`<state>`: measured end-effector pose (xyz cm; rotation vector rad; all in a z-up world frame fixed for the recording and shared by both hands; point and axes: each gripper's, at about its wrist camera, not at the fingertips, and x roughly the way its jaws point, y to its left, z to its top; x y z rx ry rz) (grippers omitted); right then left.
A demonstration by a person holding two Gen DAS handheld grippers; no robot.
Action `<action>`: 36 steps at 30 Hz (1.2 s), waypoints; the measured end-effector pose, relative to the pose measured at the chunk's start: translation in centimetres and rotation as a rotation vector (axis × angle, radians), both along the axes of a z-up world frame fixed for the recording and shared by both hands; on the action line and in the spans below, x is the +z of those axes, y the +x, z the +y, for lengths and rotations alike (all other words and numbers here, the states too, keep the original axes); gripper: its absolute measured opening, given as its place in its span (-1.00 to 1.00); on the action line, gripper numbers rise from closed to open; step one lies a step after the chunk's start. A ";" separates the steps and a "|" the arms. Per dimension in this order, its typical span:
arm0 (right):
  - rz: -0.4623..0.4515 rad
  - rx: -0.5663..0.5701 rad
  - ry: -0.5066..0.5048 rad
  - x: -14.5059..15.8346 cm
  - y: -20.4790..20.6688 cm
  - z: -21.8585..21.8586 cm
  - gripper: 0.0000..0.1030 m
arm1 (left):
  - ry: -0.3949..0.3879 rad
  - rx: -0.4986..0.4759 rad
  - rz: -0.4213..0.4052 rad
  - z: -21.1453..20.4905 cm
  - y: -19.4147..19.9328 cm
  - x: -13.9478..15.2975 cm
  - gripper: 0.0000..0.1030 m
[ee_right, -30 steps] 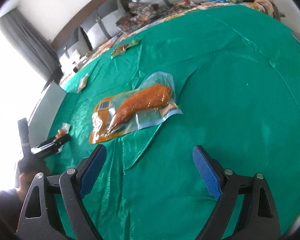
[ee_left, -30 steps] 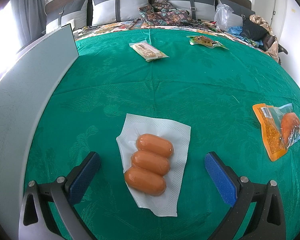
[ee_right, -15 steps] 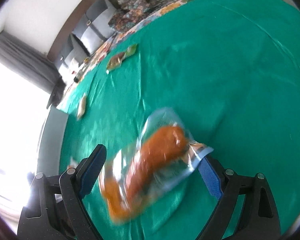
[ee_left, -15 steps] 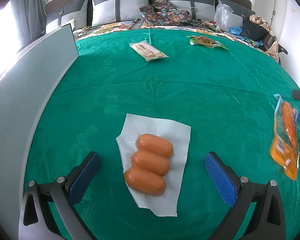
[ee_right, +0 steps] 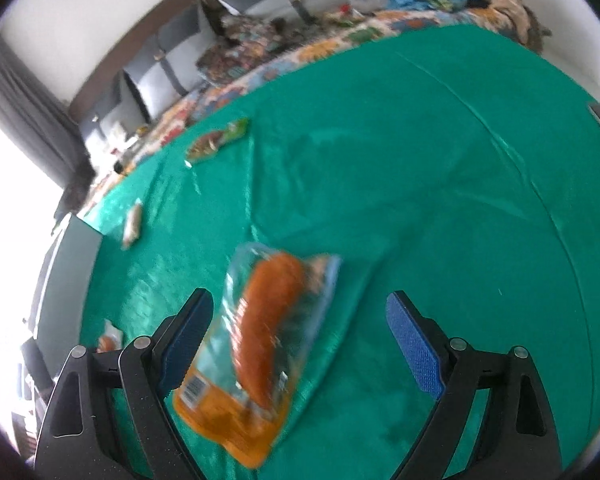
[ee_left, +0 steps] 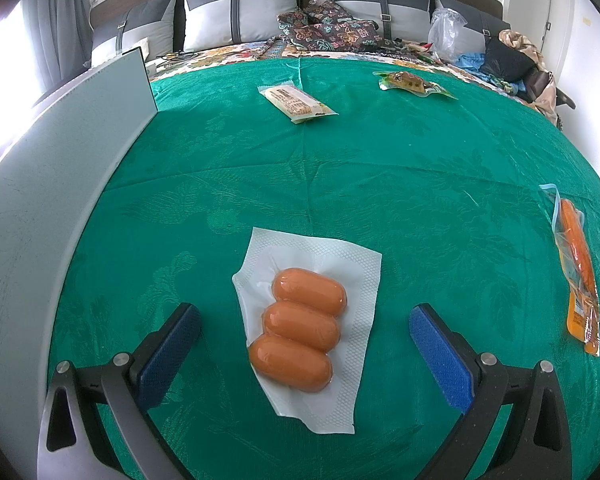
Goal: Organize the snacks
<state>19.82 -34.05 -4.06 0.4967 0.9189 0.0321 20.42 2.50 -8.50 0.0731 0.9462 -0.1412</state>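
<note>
- Orange sausage pouch (ee_right: 256, 344): blurred in the right wrist view, lying betw the right gripper (ee_right: 300, 344) fingers, nearer the left pad; can't tell if it touches that pad. Jaws wide, clamping nothing. In the left wrist view the same pouch (ee_left: 578, 264) shows edge-on at far right; can't tell if it rests on the green cloth (ee_left: 380, 168) or is off it.
- Risk: closing now prob catches only a slippery film edge, so pouch slides or spins out. Cause: off-centre betw the pads plus blur suggesting motion.
- Risk: pads pinch the loose cloth along w/ the pouch; a crease runs right next to it.
- Three-sausage pack (ee_left: 300, 332) lies flat on the cloth, centred betw the left gripper (ee_left: 304, 344) fingers, also wide apart and holding nothing. Flat sealed rim could let the pads skid over it if they come in too shallow.
- Biscuit pack (ee_left: 296, 104) and green snack pouch (ee_left: 412, 84) sit well apart at far end; dragging cloth would shift them.
- Grey panel (ee_left: 60, 160) flanks the left side; prob a bump hazard for that arm.
</note>
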 end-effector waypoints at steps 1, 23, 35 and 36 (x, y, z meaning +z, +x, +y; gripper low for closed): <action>0.005 -0.006 0.000 -0.1 -0.4 -0.1 0.77 | 0.000 0.000 0.000 0.0 0.0 0.0 1.00; 0.265 0.072 -0.173 -1.9 5.0 5.8 0.75 | -0.001 0.000 0.000 0.0 -0.1 0.0 1.00; 0.240 0.125 -0.261 -2.2 5.2 7.1 0.75 | 0.000 0.000 0.000 0.1 -0.1 0.0 1.00; 0.229 0.118 -0.249 -1.9 5.0 6.9 0.75 | -0.001 0.000 0.000 0.1 -0.1 0.0 1.00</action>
